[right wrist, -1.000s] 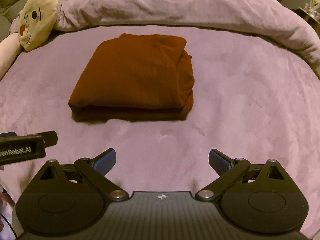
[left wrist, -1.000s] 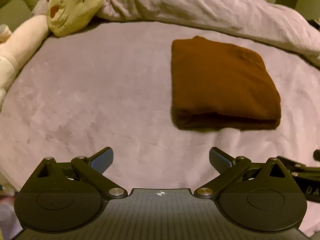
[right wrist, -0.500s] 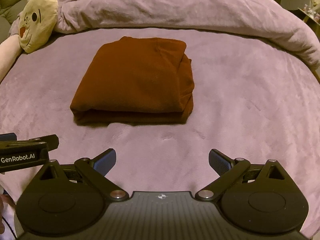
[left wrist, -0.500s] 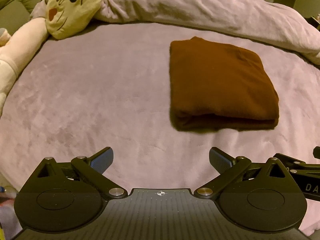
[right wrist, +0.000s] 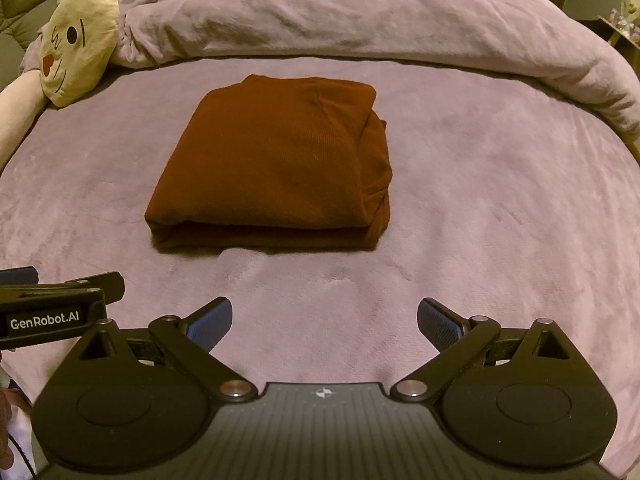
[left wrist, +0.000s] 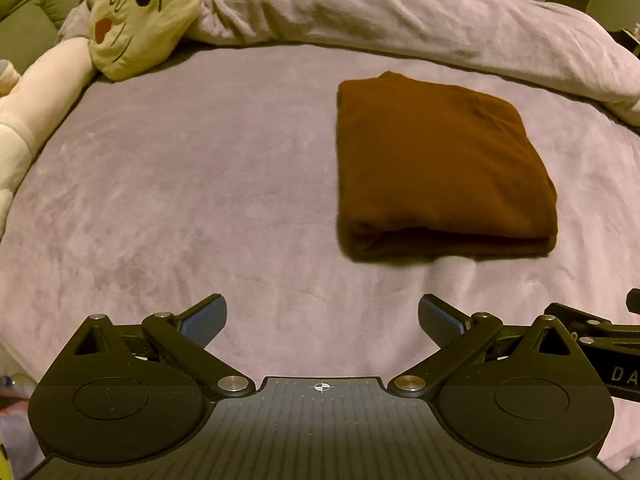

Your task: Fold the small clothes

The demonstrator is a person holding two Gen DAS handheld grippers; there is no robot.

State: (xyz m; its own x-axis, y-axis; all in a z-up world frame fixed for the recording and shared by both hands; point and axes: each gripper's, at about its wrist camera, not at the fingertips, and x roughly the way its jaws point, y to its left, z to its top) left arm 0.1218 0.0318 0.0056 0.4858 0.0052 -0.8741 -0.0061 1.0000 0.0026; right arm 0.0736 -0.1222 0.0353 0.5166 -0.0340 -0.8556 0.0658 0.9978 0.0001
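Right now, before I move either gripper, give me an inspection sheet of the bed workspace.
Surface: mauve bed cover, soft, lightly creased, bare around the garment.
Job's things: brown garment folded into a compact rectangle, lying flat, touched by neither gripper; layered edge faces the cameras.
Clutter: cream plush toy at the far left edge, apart from the garment.
Grippers: left gripper open, empty, short of the garment; right gripper open, empty, likewise short of it.
Cables: a thin dark cord at the lower left edge of the right wrist view, too small to identify.
Surroundings: bunched duvet along the far side; dim room beyond.
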